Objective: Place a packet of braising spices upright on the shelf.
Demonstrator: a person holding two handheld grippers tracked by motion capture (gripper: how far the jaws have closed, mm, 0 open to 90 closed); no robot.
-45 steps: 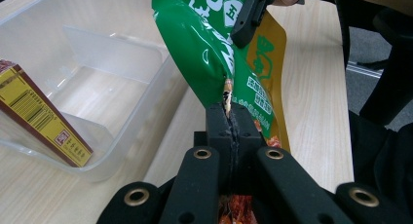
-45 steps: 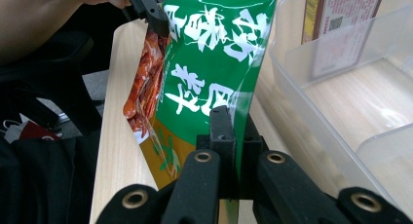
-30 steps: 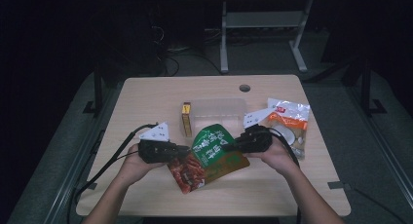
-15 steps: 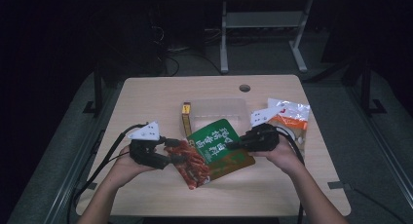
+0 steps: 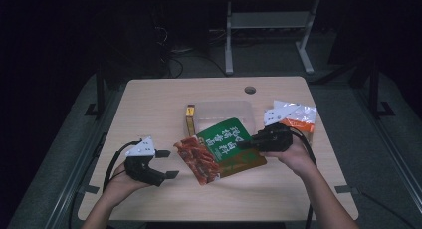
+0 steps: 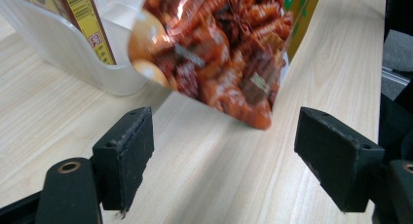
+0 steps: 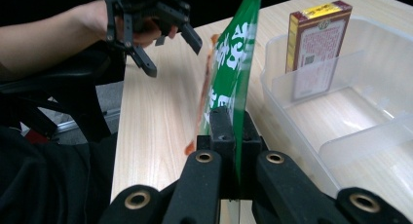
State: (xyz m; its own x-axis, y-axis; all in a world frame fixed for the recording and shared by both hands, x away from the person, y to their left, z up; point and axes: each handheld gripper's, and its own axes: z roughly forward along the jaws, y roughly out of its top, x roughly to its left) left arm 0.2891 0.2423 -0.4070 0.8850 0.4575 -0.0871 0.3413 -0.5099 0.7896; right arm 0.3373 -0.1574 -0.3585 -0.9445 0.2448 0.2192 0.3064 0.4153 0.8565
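Snack bag (image 6: 219, 53) is looking like glossy plastic foil, catching glare. Table (image 5: 164, 97) is showing pale matt wood grain. Tray (image 7: 341, 112) is reading as clear, smooth plastic w/ a cardboard box (image 7: 316, 39). Pads (image 6: 127, 156): rough black rubber.

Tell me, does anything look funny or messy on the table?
Nothing is spilled or broken. The snack bag hangs crooked, pinched at one edge by the right tongs; the left tongs have just opened and sit apart from it. A small box stands upright in the clear bin.
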